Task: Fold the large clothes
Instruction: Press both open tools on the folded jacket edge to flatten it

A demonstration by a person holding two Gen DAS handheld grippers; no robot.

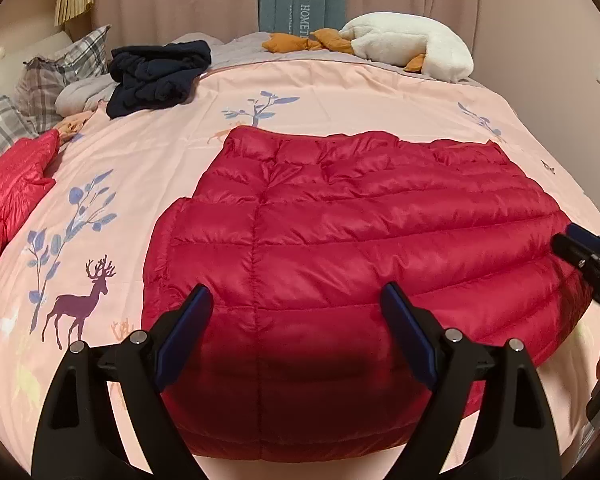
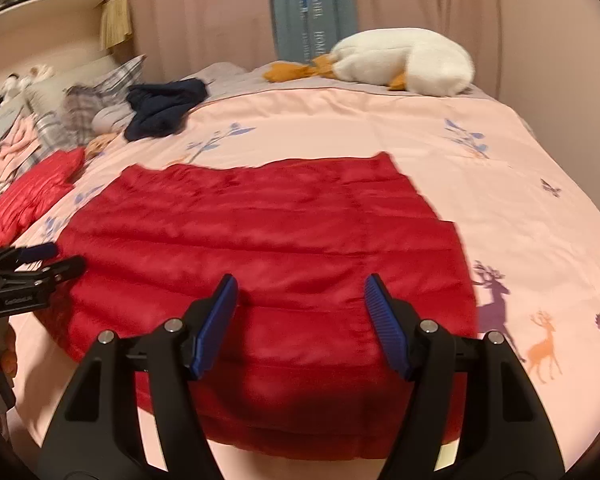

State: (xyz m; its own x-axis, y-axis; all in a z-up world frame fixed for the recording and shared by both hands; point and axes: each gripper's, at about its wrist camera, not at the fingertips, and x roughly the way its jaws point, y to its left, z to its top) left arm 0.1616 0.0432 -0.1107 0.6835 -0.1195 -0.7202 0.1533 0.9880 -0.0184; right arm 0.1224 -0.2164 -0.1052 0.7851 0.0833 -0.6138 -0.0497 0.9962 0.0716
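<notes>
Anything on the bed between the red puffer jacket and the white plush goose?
Nothing: only bare pink duvet between the red jacket and the goose, in both wrist views.

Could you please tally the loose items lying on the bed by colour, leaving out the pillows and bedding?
Red: 2, the quilted down jacket spread under both tongs and a second red jacket bunched at the left edge.
Navy: 1, a crumpled dark garment near the pillows.
White: 1, a plush goose with orange feet at the far side.
Total: 4
</notes>
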